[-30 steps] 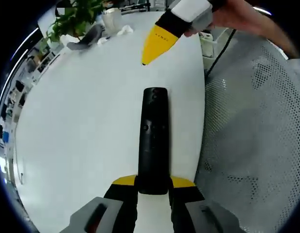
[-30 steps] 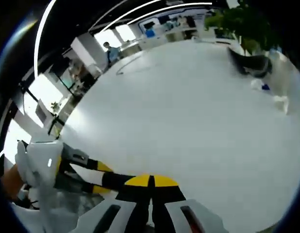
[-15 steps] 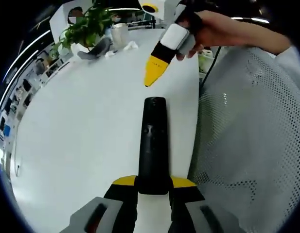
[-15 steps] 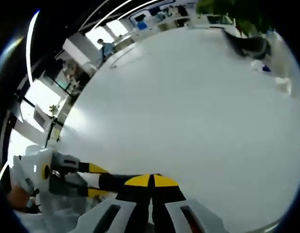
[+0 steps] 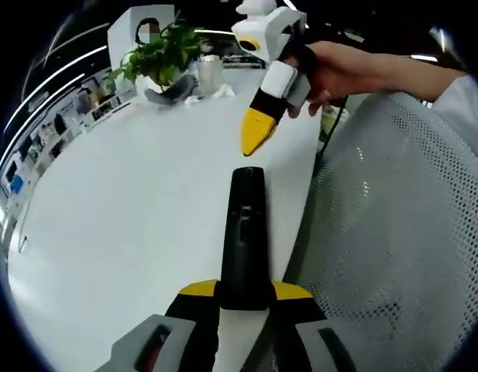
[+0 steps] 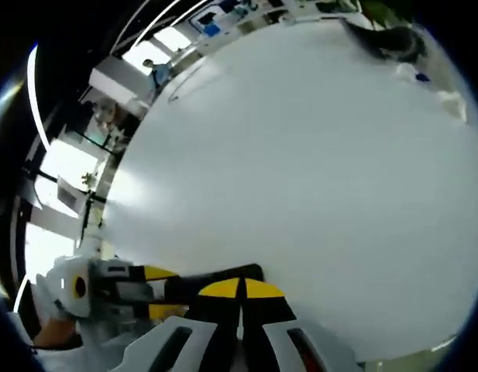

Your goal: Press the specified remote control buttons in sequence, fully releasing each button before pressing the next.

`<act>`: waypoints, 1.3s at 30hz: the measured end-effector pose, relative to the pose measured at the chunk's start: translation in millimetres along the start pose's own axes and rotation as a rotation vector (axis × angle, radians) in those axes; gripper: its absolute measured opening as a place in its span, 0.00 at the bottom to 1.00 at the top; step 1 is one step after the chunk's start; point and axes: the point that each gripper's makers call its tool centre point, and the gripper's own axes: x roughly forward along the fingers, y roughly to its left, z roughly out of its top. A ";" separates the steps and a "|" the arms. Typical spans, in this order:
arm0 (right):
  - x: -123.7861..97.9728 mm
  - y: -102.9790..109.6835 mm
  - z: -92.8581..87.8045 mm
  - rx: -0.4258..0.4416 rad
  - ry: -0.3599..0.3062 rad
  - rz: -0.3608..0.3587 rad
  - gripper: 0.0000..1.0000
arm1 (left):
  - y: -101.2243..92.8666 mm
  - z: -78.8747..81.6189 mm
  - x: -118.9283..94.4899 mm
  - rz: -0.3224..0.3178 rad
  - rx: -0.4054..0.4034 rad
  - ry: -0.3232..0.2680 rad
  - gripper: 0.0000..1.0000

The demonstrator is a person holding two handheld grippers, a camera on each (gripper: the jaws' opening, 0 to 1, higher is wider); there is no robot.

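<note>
the left gripper (image 5: 244,298) is clenching the near end of a black remote (image 5: 243,232), which is pointing straight ahead of its jaws over the white table (image 5: 122,209). the remote looks light, rigid and smooth, so a firm hold low on the body seems right, leaving the buttons bare. the right gripper (image 5: 255,137), jaws pressed together on nothing, is hovering just beyond the remote's far tip. the table edge is running close on the right, beside a mesh chair (image 5: 386,232); open room is lying to the left.
</note>
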 end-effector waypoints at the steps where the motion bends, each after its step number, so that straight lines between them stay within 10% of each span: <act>1: 1.3 0.6 -1.8 -0.014 0.011 -0.011 0.00 | 0.3 1.2 0.2 -0.001 0.004 0.004 0.24; 39: 9.8 -1.7 7.5 -0.189 -0.065 -0.048 0.00 | 2.3 7.9 4.9 0.018 -0.025 -0.045 0.24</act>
